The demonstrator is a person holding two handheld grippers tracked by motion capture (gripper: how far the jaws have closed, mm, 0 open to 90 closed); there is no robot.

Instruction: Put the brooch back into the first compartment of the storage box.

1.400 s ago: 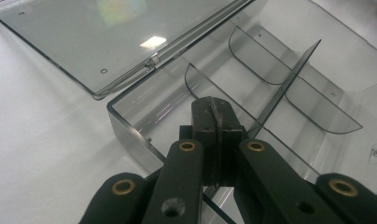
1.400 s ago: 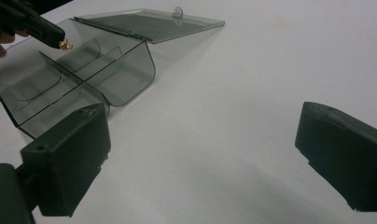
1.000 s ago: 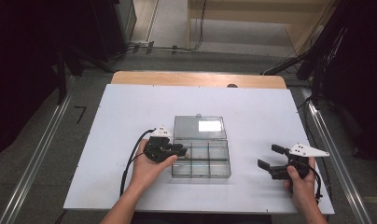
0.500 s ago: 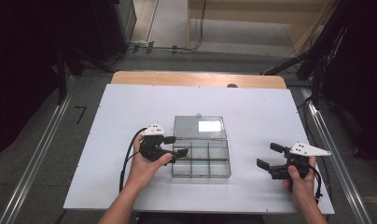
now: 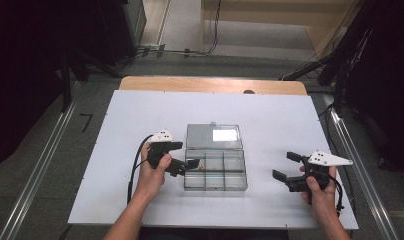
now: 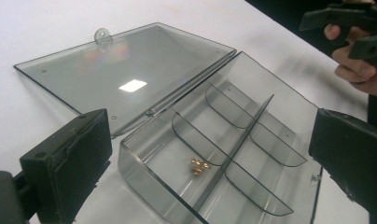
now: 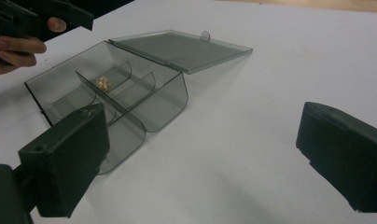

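Note:
A clear plastic compartment box (image 5: 215, 172) lies in the middle of the white table, its lid (image 5: 213, 136) folded flat behind it. Small gold pieces (image 6: 199, 166) rest loose in the box's far-left compartment (image 7: 103, 83). My left gripper (image 5: 186, 155) hovers at the box's left edge, above that compartment. Its jaws have just been opening and now stand wide apart (image 6: 207, 149), with nothing pressed between them. My right gripper (image 5: 286, 166) is held well to the right of the box, open and empty (image 7: 203, 154), pointing toward it.
The white table top (image 5: 140, 115) has bare room all around the box. A wooden strip (image 5: 210, 84) runs along its far edge. Cables trail from both grippers toward the near edge. Dark equipment and rails flank the table.
The left gripper's jaws have spread from nearly closed to wide open at the box's left edge. The right hand and the box have stayed put.

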